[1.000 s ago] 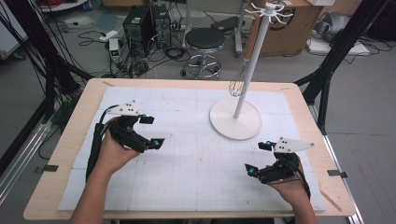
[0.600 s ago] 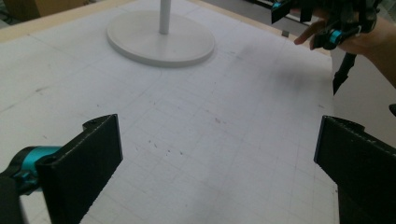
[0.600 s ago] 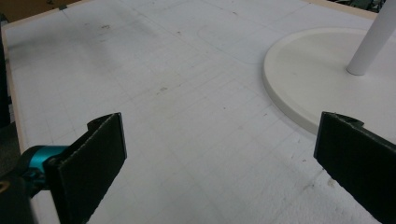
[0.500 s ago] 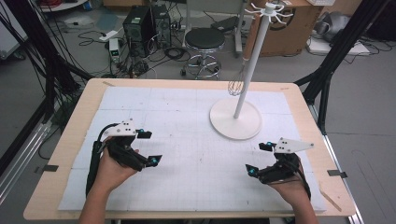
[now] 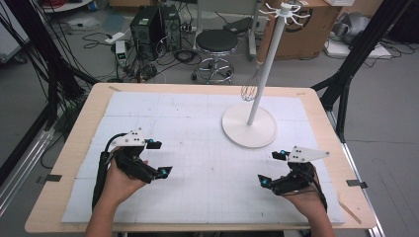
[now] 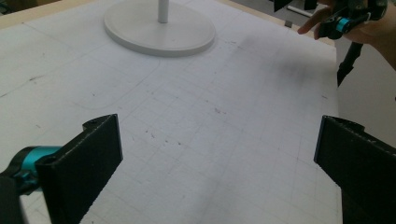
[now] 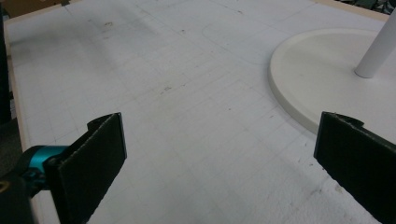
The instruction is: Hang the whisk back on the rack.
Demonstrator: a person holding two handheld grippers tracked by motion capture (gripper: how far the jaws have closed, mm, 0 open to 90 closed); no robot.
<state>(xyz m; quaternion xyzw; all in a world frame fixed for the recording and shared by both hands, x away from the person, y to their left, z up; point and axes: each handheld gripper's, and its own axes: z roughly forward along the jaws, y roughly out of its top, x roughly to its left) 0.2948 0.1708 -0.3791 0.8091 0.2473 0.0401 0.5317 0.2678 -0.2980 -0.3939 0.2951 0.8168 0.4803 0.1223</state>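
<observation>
Two grippers spread wide, nothing held, low over the mat on the near side of the stand.

Best to lift the right gripper [image 5: 270, 169] toward the whisk [image 5: 250, 89] hanging beside the stand [image 5: 248, 129] pole, approaching slowly, jaws square to the handle; left gripper [image 5: 159, 158] parked well apart from the stand base, across the white mat [image 5: 207, 163].

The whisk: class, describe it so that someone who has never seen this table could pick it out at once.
Find the white stand with the round base on the table's far right. A whisk hangs beside its pole, from a hook near the top. It is the only wire thing there, with a brown handle and a balloon-shaped wire head pointing down.
</observation>
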